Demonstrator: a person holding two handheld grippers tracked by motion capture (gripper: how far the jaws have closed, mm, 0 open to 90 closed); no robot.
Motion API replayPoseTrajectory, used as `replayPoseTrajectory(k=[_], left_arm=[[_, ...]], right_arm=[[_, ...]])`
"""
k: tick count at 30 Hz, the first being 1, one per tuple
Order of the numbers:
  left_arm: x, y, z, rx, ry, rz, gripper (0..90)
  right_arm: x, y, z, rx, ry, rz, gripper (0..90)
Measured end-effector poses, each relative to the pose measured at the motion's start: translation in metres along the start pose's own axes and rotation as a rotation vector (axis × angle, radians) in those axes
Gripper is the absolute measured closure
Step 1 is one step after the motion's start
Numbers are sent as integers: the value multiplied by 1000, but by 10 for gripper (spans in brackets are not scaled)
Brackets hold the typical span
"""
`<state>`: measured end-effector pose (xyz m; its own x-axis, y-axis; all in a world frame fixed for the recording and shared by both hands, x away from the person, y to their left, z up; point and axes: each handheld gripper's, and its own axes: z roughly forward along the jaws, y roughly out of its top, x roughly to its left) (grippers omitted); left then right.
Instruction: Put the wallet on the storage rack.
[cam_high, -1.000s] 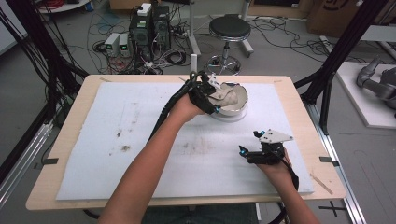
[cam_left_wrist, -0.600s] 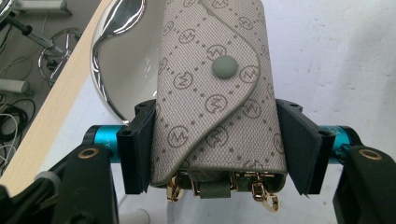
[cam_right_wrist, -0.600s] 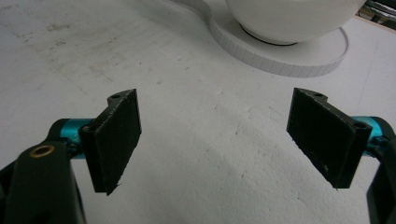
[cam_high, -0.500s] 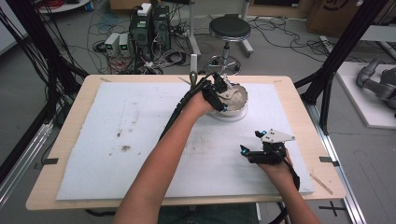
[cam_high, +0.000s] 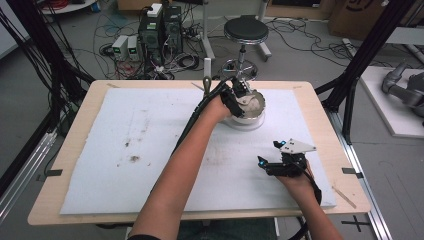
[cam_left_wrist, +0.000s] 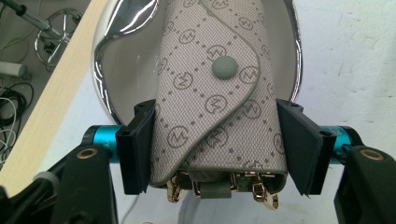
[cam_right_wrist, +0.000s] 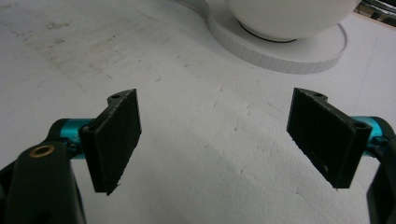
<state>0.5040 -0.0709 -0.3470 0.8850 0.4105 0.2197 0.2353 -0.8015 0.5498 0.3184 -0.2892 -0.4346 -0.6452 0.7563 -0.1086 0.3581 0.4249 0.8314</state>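
High view: left gripper (cam_high: 239, 94) over the bowl (cam_high: 248, 111); right gripper (cam_high: 281, 161) nearer, on the foam mat (cam_high: 100, 150).

Left gripper view: jaws clamp the monogram pouch (cam_left_wrist: 215, 93) above the bowl.

Right gripper view: jaws spread wide, empty; bowl ahead.

Wooden tabletop (cam_high: 320, 107) under a stained white foam sheet (cam_high: 125, 150), black round stool (cam_high: 245, 30) just beyond the far edge, computer boxes (cam_high: 160, 27) and tangled cables (cam_high: 115, 52) on the grey floor, cardboard box (cam_high: 357, 12) at far right.
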Motion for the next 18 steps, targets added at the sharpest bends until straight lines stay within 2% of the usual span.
replayPoseTrajectory(k=[6,13,18], left_arm=[[-1,3,6,-2,0,-11,344],[-3,6,12,0,-1,-7,331],[-6,8,11,-27,15,-17,306]], right_arm=[[0,-1,-1,4,0,2,179],[1,0,0,2,0,-6,179],[0,-1,-1,0,-1,0,179]])
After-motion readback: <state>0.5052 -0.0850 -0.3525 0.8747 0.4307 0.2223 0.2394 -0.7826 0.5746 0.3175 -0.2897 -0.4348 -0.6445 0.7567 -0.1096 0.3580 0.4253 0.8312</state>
